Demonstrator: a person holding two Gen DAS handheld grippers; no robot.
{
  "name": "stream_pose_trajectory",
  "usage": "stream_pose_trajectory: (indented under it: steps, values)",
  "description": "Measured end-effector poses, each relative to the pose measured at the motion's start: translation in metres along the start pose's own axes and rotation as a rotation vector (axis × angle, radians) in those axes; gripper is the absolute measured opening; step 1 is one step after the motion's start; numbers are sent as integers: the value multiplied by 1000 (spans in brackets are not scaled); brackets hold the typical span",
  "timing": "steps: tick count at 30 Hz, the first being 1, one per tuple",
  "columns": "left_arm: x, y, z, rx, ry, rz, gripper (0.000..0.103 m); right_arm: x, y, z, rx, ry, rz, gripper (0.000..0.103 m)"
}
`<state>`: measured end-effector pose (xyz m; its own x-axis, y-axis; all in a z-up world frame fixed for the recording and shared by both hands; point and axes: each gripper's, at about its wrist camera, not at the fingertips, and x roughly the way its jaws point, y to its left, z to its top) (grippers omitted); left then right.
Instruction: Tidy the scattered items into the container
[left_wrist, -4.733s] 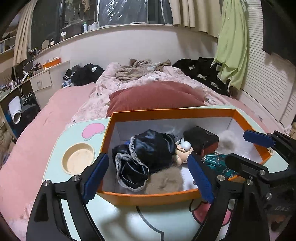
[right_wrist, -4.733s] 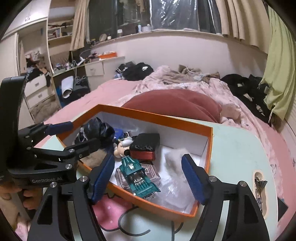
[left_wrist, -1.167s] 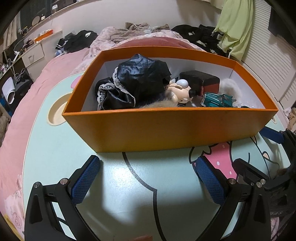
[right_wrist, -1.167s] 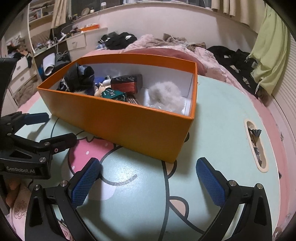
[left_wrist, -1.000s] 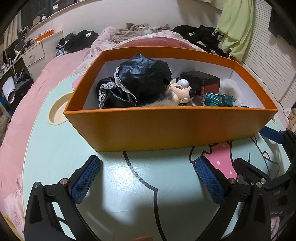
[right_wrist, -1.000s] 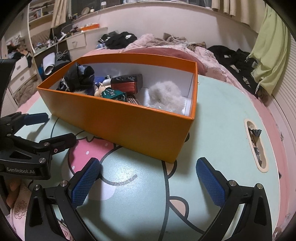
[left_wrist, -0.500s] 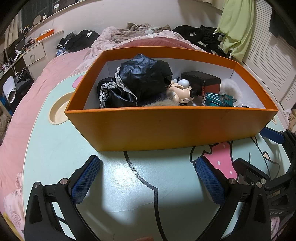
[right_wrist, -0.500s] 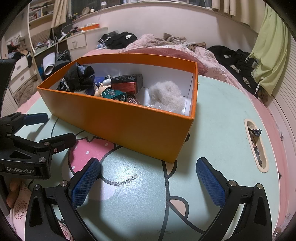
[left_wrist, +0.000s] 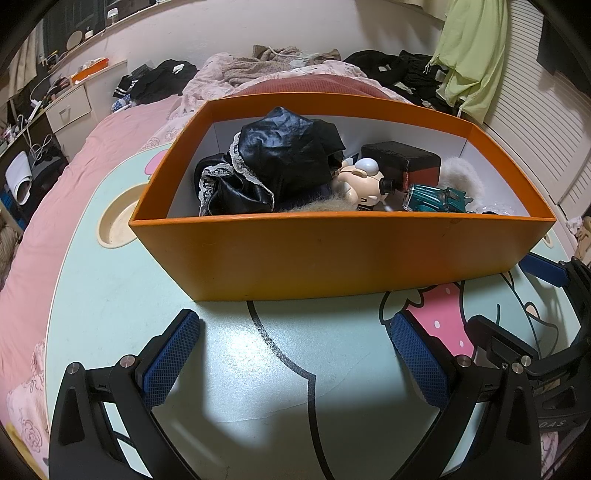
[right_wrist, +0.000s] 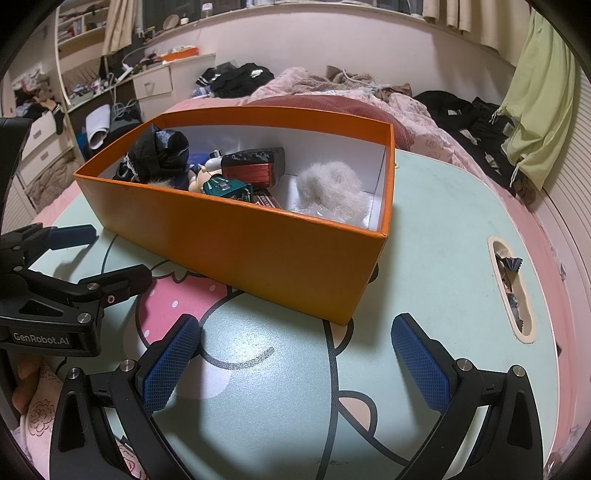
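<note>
An orange box (left_wrist: 332, 254) stands on a pale green tray table (left_wrist: 122, 295) printed with a cartoon figure and a pink strawberry, the table resting on a bed with pink bedding (left_wrist: 55, 199). Left gripper (left_wrist: 295, 354): jaws spread wide, blue-padded fingers (left_wrist: 170, 358) empty, hovering over the bare tabletop just in front of the box's near wall and not touching it. Right gripper (right_wrist: 295, 354): jaws likewise spread wide and empty, its fingers (right_wrist: 421, 365) above the tabletop near the box's front corner; in the right wrist view the left gripper appears at the left edge, beside the strawberry print. Contents of the box, seen over its rim: a crumpled black satin garment with white lace trim (left_wrist: 273, 162) at the left end; a cartoon figurine (left_wrist: 360, 182) lying beside it; a black and red block (left_wrist: 402, 162) behind the figurine; a teal toy car (left_wrist: 436, 199) against the near wall; a tuft of tan fur (left_wrist: 317, 208) just inside the near wall; and a white fluffy item (right_wrist: 332, 188) on clear plastic at the right end. A round cup recess (left_wrist: 114, 225) lies in the table to the left of the box, and an oblong slot (right_wrist: 511, 291) holding small dark scraps lies to its right. A red cushion (right_wrist: 332, 105) sits behind the box
</note>
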<state>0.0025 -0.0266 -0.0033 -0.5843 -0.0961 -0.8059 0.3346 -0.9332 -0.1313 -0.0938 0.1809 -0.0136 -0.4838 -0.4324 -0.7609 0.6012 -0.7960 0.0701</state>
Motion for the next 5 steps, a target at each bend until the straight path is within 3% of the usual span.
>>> stream_pose_trajectory:
  steps: [5]
  values:
    - [0, -1, 0, 0, 1, -2, 103, 0, 0, 0, 0, 0, 0, 103]
